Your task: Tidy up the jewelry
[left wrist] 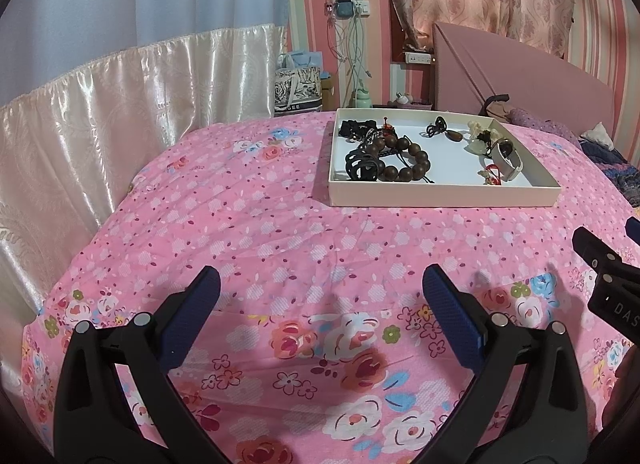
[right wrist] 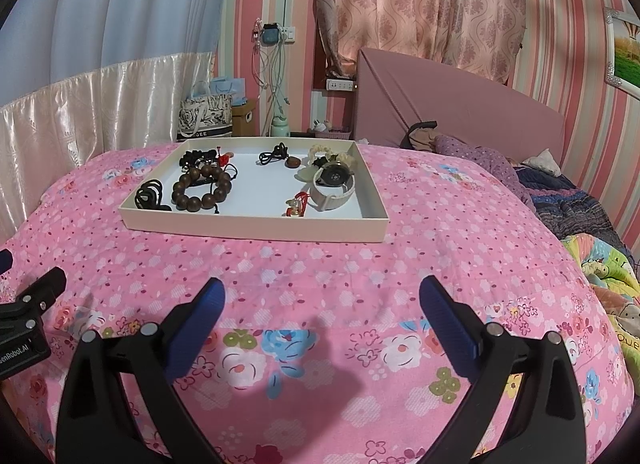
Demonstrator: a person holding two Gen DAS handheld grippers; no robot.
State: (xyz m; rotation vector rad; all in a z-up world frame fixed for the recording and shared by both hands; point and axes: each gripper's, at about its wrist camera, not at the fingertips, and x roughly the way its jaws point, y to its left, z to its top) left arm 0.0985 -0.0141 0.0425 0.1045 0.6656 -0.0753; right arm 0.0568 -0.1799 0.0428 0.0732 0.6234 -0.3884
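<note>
A shallow cream tray [left wrist: 440, 197] [right wrist: 256, 227] lies on the pink floral bedspread. It holds a brown bead bracelet [left wrist: 404, 160] [right wrist: 202, 187], black hair ties [left wrist: 360, 166] [right wrist: 149, 194], a white-strapped watch [left wrist: 508, 158] [right wrist: 334, 184], a dark pendant on a black cord [left wrist: 456, 135] [right wrist: 292, 162] and a small red charm [left wrist: 491, 176] [right wrist: 298, 204]. My left gripper [left wrist: 322, 286] is open and empty, above the bedspread short of the tray. My right gripper [right wrist: 322, 296] is open and empty, also short of the tray.
A pink headboard [right wrist: 460, 104] stands behind the tray. Crumpled blankets [right wrist: 568, 208] lie at the right. Bags [right wrist: 206, 114] stand beyond the bed's far edge. A cream curtain [left wrist: 100, 112] hangs at the left.
</note>
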